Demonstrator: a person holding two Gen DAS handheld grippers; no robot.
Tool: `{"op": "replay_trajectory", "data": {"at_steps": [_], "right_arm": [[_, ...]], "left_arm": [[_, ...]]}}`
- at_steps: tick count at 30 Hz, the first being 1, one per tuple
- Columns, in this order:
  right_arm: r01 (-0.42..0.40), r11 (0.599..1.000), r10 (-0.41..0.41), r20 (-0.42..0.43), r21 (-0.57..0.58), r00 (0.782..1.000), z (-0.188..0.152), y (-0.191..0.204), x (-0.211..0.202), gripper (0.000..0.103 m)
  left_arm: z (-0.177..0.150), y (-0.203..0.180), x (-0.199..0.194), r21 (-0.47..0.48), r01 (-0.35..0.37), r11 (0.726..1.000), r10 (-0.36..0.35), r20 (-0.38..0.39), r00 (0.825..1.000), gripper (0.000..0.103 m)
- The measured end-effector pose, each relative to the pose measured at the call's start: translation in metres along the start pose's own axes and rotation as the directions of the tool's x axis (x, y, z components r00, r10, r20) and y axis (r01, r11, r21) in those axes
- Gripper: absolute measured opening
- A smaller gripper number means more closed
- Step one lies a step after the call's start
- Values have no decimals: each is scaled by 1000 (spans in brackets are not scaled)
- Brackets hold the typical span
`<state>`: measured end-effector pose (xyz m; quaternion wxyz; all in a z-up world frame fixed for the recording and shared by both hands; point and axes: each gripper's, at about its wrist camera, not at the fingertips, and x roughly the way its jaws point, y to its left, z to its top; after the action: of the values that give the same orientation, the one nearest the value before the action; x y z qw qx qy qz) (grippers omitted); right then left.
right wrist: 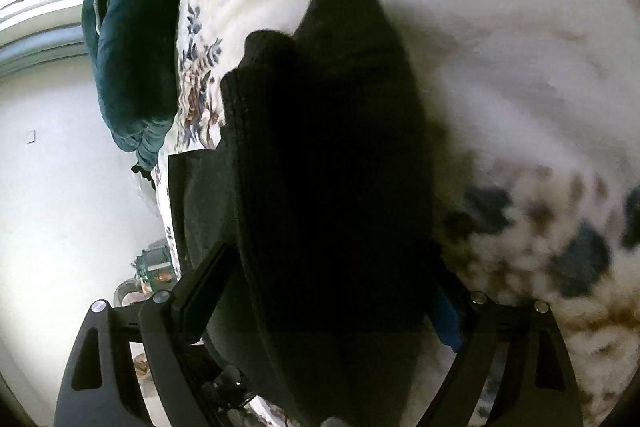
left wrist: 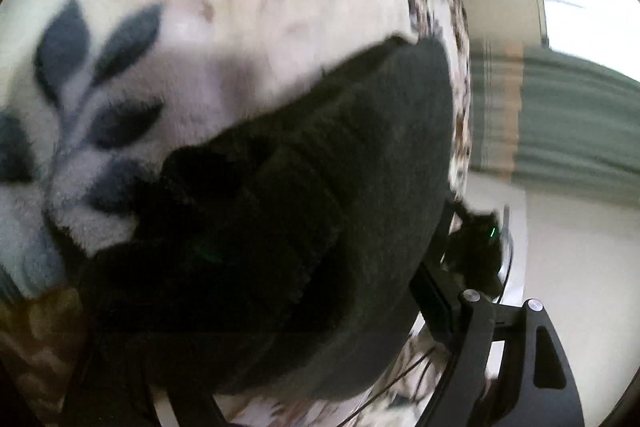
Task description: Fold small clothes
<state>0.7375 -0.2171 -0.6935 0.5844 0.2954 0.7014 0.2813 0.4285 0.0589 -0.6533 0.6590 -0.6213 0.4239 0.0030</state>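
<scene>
Two claws, left gripper (left wrist: 304,367) and right gripper (right wrist: 320,311), each pinch the soft, floppy black knitted garment (right wrist: 332,163); hold its edges.

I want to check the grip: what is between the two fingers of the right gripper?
In the right wrist view, the dark cloth fills the gap between the fingers of the right gripper, above the flowered blanket.

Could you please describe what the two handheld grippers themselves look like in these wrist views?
Both are matte black. The right gripper has curved linkage arms with slotted cut-outs, silver pivot bolts, flat black fingers and a blue pad on one side. The left gripper shows the same black links and silver bolts, plus thin dark cables.
</scene>
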Motion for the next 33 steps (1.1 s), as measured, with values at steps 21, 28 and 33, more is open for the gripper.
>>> {"op": "replay_trajectory", "data": {"at_steps": [21, 28, 33], "right_arm": [[21, 973, -95, 317, 231, 944, -315, 27, -56, 24], [131, 932, -185, 133, 339, 974, -414, -13, 7, 41], [153, 926, -195, 90, 344, 977, -418, -22, -36, 57]], "left_arm": [[26, -3, -95, 353, -130, 926, 272, -388, 881, 51], [6, 39, -126, 276, -142, 951, 230, -320, 919, 68], [7, 35, -156, 256, -151, 955, 205, -202, 958, 68]]}}
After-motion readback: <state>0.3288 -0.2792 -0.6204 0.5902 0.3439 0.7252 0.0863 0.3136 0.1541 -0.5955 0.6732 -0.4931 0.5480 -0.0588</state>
